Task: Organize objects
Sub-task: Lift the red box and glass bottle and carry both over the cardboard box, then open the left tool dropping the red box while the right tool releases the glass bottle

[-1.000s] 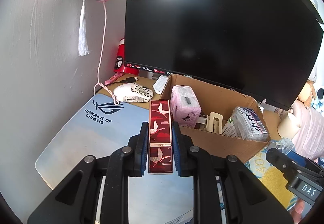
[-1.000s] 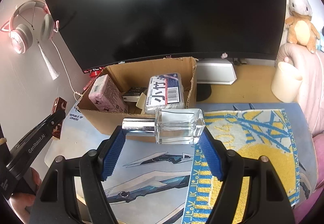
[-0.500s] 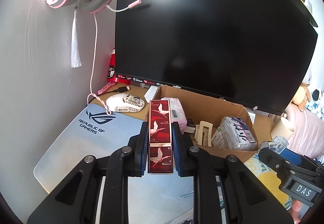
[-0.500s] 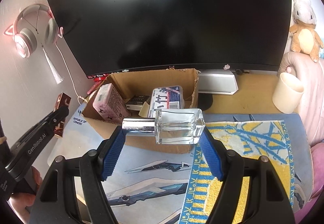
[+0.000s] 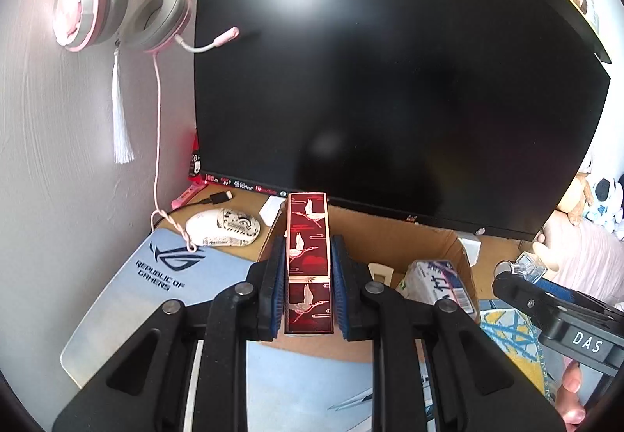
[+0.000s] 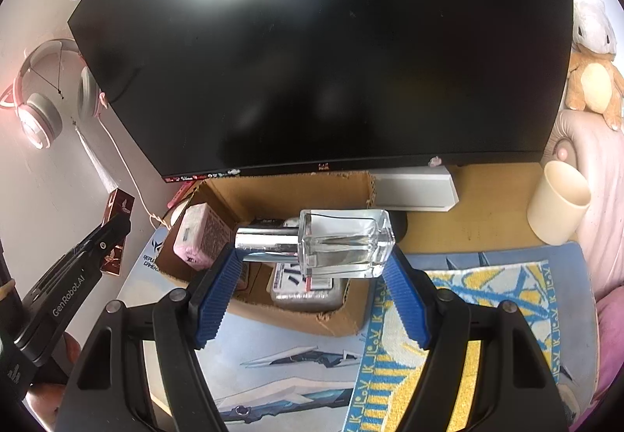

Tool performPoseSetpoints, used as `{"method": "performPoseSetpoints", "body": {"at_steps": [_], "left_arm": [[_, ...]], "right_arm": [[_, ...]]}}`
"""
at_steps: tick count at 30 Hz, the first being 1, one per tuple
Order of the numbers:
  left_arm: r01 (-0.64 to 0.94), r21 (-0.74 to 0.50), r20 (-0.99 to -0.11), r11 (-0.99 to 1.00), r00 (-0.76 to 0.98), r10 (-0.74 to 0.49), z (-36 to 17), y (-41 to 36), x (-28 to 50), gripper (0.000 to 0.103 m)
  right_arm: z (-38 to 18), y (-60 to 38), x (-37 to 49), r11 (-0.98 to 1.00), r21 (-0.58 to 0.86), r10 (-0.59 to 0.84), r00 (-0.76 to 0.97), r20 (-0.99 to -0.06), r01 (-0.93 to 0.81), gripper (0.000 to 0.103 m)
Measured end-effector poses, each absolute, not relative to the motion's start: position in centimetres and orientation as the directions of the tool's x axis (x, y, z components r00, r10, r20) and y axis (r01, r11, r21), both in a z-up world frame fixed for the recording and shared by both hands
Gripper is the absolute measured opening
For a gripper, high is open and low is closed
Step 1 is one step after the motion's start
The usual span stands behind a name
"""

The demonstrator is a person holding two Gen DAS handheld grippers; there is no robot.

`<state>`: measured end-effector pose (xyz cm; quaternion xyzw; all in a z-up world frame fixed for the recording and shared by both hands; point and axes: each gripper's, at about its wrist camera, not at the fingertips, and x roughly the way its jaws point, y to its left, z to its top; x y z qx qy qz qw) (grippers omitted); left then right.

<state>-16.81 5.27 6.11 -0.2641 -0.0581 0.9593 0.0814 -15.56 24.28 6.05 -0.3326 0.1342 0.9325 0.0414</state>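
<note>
My left gripper (image 5: 308, 260) is shut on a tall red box with white cranes (image 5: 307, 237), held above the near left corner of an open cardboard box (image 5: 394, 237). My right gripper (image 6: 312, 256) is shut on a clear glass bottle with a silver cap (image 6: 343, 242), lying sideways over the cardboard box (image 6: 288, 190). Inside the box are a pink packet (image 6: 197, 237) and a plastic-wrapped pack with a barcode label (image 6: 300, 283). The red box (image 6: 117, 229) and left gripper (image 6: 113, 233) show at the right wrist view's left. The right gripper (image 5: 507, 276) shows at the left wrist view's right.
A large black monitor (image 5: 390, 80) stands right behind the box. A white mouse (image 5: 222, 227) and pink headset (image 5: 117, 10) are at the left. A cream cup (image 6: 557, 209), a yellow-blue towel (image 6: 468, 334) and plush toys (image 6: 592, 80) are at the right. A desk mat (image 5: 156, 283) covers the front.
Both grippers have risen and moved forward over the cardboard box with their loads. The box now lies lower in both views and partly behind the held objects.
</note>
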Motion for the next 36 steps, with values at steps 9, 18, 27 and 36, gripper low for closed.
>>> {"method": "performPoseSetpoints", "body": {"at_steps": [9, 18, 27, 36], "left_arm": [[-0.198, -0.04, -0.488, -0.979, -0.851, 0.192, 6.2, 8.6, -18.6, 0.02], [-0.294, -0.119, -0.485, -0.948, -0.816, 0.314, 5.5, 8.8, -20.7, 0.02], [-0.322, -0.043, -0.491, -0.946, -0.818, 0.301, 3.7, 10.9, -20.0, 0.02], [-0.241, -0.039, -0.497, -0.97, -0.837, 0.228, 3.3, 9.4, -20.4, 0.02]], "right_arm": [[5.0, 25.5, -17.5, -0.956, 0.247, -0.026, -0.793, -0.608, -0.159, 0.079], [3.3, 26.3, -19.8, -0.947, 0.27, -0.028, -0.795, -0.607, -0.172, 0.079], [3.1, 24.5, -20.4, -0.934, 0.316, -0.067, -0.791, -0.609, -0.164, 0.079], [2.3, 22.4, -21.3, -0.949, 0.28, -0.068, -0.774, -0.63, -0.144, 0.079]]}}
